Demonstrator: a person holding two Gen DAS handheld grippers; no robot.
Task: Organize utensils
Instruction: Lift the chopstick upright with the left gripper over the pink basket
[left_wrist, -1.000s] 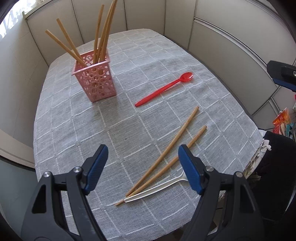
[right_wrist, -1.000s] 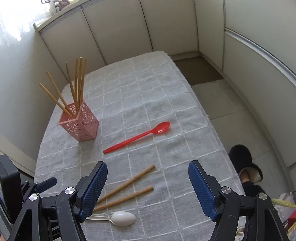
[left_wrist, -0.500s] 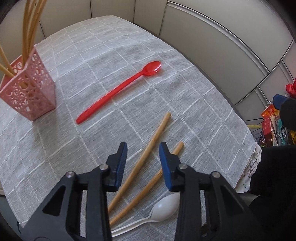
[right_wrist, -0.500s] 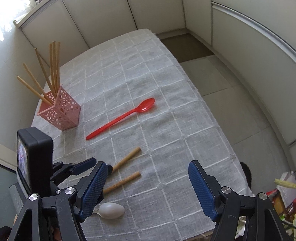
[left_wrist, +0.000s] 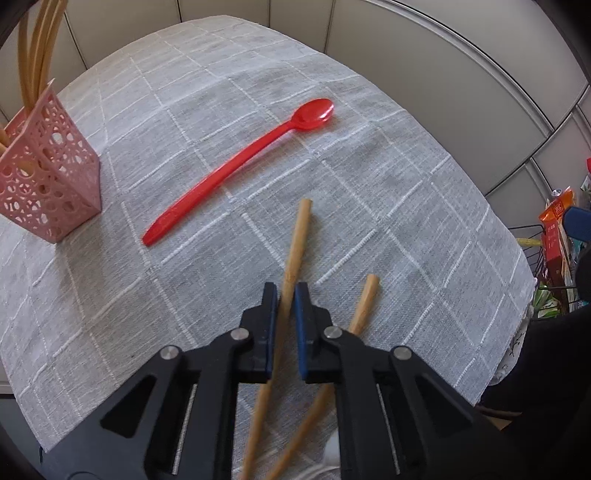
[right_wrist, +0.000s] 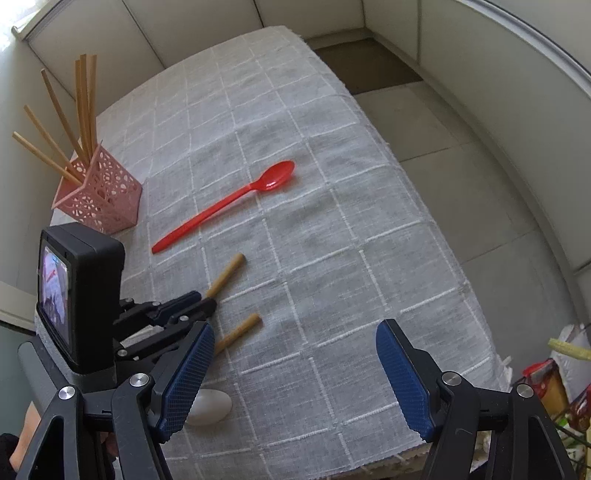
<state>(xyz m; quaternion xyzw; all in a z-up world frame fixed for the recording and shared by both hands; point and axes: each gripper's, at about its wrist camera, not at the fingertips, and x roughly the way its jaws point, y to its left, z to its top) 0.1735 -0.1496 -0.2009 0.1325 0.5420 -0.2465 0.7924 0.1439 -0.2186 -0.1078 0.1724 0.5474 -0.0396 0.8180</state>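
1. Nearest the left camera, the left gripper (left_wrist: 285, 295) has its blue pads narrowed onto one chopstick (left_wrist: 295, 243), gripping it along the shaft with the far end sticking out well ahead. My judgement is that a grip this far from the middle could let the stick pivot or slide out on lifting, since the pads hold only a short stretch of a thin round shaft.
2. Just beside it lies the second chopstick (left_wrist: 364, 304), running under the left gripper's right-hand finger. A sweep or a lift at a slant could drag it along or roll it toward the table edge.
3. The white spoon (right_wrist: 208, 403) rests near the front edge of the grey checked tablecloth (right_wrist: 332, 229), partly hidden by the right gripper's finger. A careless nudge might push it off.
4. The right gripper (right_wrist: 295, 373) hangs above the near edge with its jaws spread wide, holding nothing, tilted down over the cloth.
5. Farther out, the red spoon (left_wrist: 236, 170) lies diagonally on the cloth, well apart from both grippers.
6. Farthest left stands the pink holder (right_wrist: 99, 194), upright, with several chopsticks leaning in it. It looks light, so a stick pushed in at an angle might tip it.
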